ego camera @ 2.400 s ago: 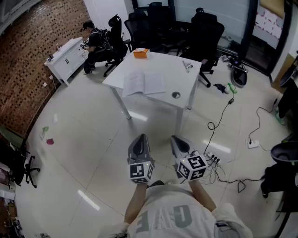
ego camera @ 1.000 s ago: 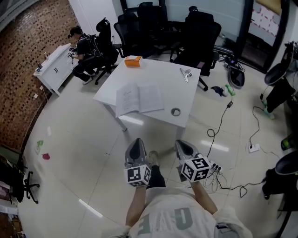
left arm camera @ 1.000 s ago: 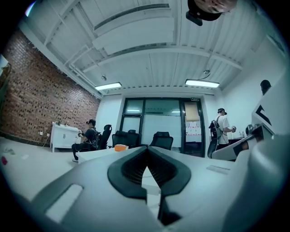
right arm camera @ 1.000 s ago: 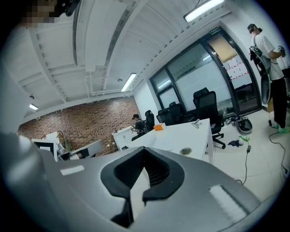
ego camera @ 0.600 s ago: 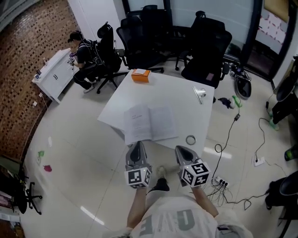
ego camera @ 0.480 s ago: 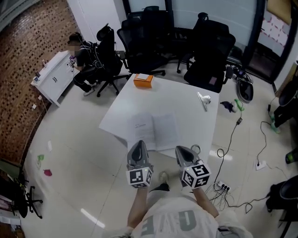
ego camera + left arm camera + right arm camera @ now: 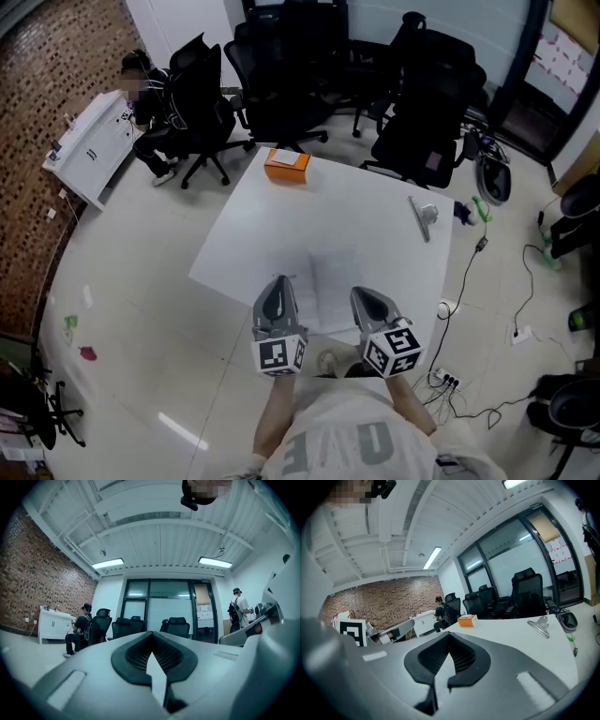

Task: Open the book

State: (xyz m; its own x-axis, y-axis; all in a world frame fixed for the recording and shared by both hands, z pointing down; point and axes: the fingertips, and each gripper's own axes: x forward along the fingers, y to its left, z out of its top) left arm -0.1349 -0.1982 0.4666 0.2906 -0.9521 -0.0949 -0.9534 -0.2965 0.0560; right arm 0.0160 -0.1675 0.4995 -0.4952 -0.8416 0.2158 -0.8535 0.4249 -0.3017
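The book lies open and flat on the white table, its pale pages near the front edge. Both grippers are held out level, side by side, over that edge. My left gripper is shut with nothing in it, its tips at the book's left page. My right gripper is shut and empty too, just right of the book. In the left gripper view the shut jaws cover most of the table, with a strip of page below them. The right gripper view shows printed page under its shut jaws.
An orange box sits at the table's far side, a metal binder clip at its right. Black office chairs crowd behind the table. A person sits at a white cabinet, far left. Cables run across the floor on the right.
The table and open book have come much closer. Both grippers, earlier over bare floor, now reach over the table's near edge. Their jaws stayed shut.
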